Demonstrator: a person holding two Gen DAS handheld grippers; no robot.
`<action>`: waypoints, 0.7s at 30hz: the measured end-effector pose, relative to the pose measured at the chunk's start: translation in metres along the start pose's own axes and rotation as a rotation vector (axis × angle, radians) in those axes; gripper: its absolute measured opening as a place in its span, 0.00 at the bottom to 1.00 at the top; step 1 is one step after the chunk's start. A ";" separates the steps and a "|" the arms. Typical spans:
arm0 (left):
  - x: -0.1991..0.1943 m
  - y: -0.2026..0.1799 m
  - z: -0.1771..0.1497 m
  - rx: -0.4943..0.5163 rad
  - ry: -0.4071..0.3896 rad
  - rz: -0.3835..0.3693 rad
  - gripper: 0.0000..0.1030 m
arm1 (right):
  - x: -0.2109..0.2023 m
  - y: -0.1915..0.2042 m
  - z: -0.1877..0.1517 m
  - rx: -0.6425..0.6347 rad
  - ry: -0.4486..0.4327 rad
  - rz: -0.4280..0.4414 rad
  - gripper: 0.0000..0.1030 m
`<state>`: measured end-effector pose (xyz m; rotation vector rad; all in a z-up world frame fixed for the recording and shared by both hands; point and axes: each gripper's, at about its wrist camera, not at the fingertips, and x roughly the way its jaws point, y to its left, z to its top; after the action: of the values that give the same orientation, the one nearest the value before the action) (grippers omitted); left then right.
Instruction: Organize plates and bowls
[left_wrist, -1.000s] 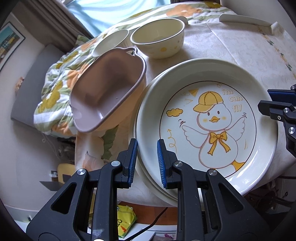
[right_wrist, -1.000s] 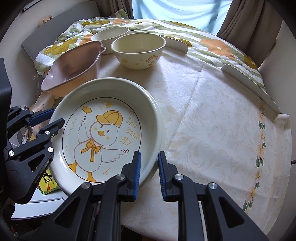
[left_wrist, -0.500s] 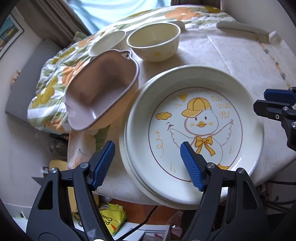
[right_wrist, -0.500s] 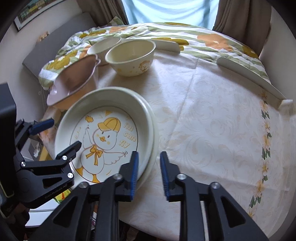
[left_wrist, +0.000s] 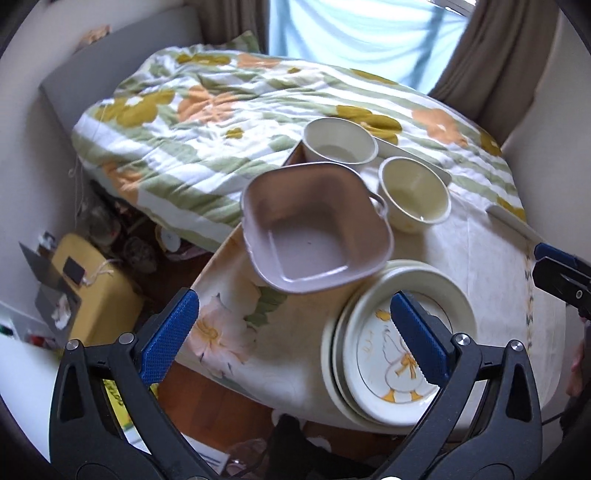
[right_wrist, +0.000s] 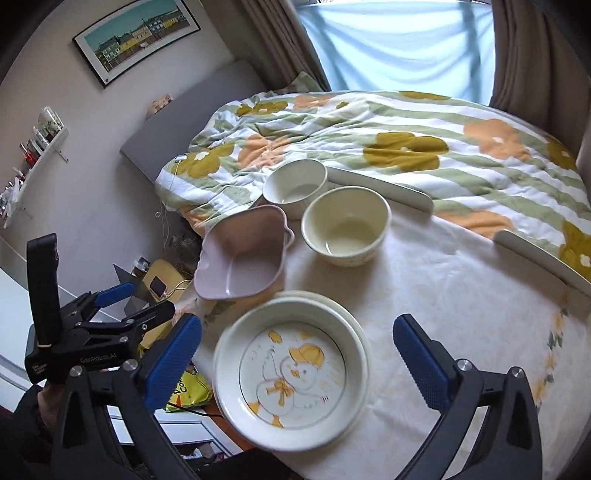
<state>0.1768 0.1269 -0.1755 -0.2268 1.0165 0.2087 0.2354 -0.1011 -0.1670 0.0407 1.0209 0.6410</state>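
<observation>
Duck plate (right_wrist: 291, 373) sits stacked on a second plate (right_wrist: 360, 332) at the near edge of the counter (right_wrist: 461, 295); plates look done. Left tongs (left_wrist: 295, 328) and right tongs (right_wrist: 297, 343) have just been opening, now wide apart, nothing between them. Left to sort: two round cream bowls (right_wrist: 345, 225) (right_wrist: 295, 182), glossy, side by side at the far edge, and a pink square dish (right_wrist: 242, 254), matte, tilted, overhanging the counter's edge.

Soft daylight from the pale blue curtained window (right_wrist: 395, 48), mild motion blur, fisheye-bent edges, dark corner vignetting
</observation>
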 end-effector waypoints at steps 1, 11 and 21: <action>0.007 0.009 0.005 -0.030 0.011 -0.021 1.00 | 0.007 0.003 0.005 -0.001 0.003 -0.009 1.00; 0.095 0.044 0.024 -0.134 0.176 -0.114 0.73 | 0.124 0.011 0.033 0.027 0.198 0.046 0.90; 0.141 0.047 0.038 -0.120 0.233 -0.113 0.39 | 0.180 0.011 0.038 0.029 0.287 0.050 0.55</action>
<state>0.2668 0.1920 -0.2812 -0.4235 1.2199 0.1427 0.3254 0.0101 -0.2832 -0.0005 1.3097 0.6899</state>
